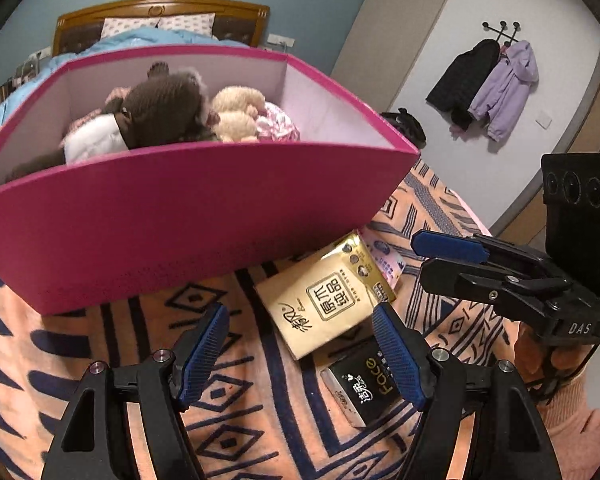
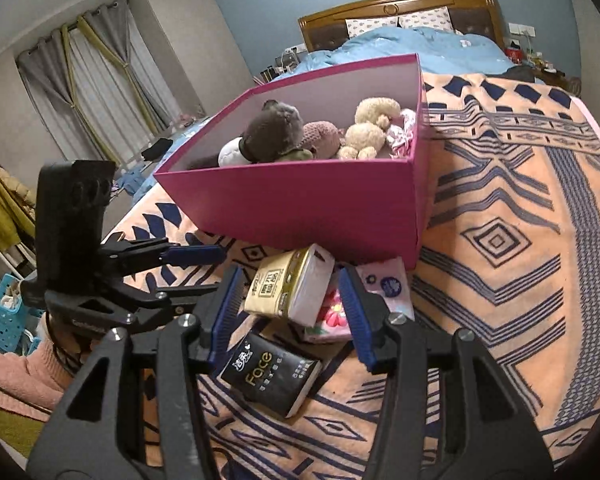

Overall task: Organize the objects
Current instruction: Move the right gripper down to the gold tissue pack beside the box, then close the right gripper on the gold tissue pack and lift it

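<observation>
Right wrist view: the right gripper [image 2: 288,312], jaws apart and gripping nothing, hangs over the gold tissue pack [image 2: 288,288] just near of the pink box [image 2: 300,200], the left gripper [image 2: 188,268] likewise apart at left, so picking looks under way; next, straddle and squeeze it.

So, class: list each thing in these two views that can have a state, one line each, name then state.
pink box: open, no lid, plush toys inside
gold tissue pack: sealed, leaning on other packs
black tissue pack: sealed, lying flat
left gripper: open, empty
right gripper: open, empty
curtains: drawn, tied at the middle
</observation>
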{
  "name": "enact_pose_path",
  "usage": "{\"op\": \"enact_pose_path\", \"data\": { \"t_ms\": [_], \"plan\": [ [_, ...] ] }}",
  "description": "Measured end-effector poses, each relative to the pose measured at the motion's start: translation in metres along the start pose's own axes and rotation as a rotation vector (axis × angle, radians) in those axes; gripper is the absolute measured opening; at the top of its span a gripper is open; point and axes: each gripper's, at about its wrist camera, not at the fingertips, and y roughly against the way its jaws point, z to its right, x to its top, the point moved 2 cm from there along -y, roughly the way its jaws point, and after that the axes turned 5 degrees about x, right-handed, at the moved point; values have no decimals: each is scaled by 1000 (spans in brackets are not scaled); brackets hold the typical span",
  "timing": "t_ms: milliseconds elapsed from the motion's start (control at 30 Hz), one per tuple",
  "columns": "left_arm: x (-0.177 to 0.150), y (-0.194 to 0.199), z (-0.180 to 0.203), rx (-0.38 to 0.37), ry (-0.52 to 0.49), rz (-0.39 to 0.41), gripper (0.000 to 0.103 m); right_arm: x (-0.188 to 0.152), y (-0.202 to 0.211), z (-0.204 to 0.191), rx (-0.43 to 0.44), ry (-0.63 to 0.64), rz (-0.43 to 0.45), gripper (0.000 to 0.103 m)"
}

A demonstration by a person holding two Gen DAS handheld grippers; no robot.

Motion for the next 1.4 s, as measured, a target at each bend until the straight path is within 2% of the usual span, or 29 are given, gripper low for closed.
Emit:
{"op": "enact_pose_path", "data": {
  "t_ms": [300,633,1100,1400],
  "plan": [
    [-6,-16,0,-22,12,-55,72,-7,-14,7,2,-36,-23,52],
    [-10,-29,-3,-73,46,-105,61,-6,-26,6,-3,-39,-38,52],
    [-9,-28,-5,-92,56,-97,53,-3,-38,12,-15,-61,-52,42],
    [-5,-24,-13,-96,82,-80,53,2,-40,11,-2,-64,-58,41]
  ]
}}
